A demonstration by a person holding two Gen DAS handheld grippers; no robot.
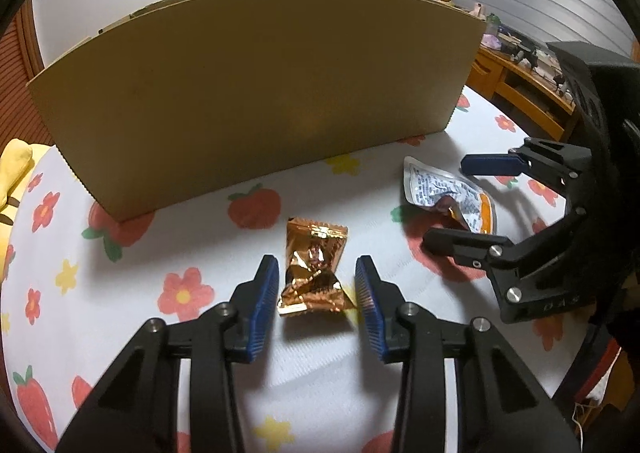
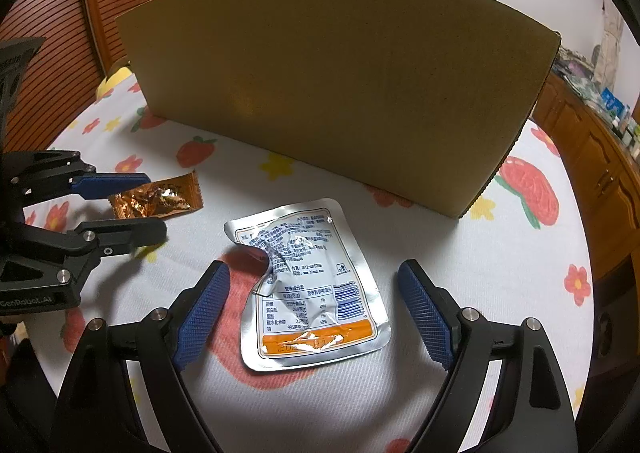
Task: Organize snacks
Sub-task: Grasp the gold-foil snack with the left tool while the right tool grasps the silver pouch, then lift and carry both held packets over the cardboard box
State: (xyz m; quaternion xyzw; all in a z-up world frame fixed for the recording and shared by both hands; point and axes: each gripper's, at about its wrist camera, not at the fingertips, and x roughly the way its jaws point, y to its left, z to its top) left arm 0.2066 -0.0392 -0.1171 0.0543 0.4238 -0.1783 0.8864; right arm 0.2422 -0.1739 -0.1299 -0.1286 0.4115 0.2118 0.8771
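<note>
A gold-orange foil snack packet (image 1: pixel 314 269) lies on the flowered cloth, between the open jaws of my left gripper (image 1: pixel 317 278), which straddles its near end without closing. It also shows in the right wrist view (image 2: pixel 156 197), with the left gripper (image 2: pixel 156 205) around it. A silver pouch with blue print and an orange band (image 2: pixel 308 285) lies flat between the open jaws of my right gripper (image 2: pixel 312 305). The pouch (image 1: pixel 448 193) and right gripper (image 1: pixel 444 205) also show in the left wrist view. A tall cardboard box (image 1: pixel 260 93) stands behind both snacks.
The cloth (image 2: pixel 500 253) has strawberry and flower prints. The cardboard box (image 2: pixel 340 73) fills the back. A yellow soft object (image 1: pixel 14 169) lies at the far left. Wooden cabinets (image 2: pixel 592 157) with clutter stand to the right, a slatted wooden door (image 2: pixel 60 13) to the left.
</note>
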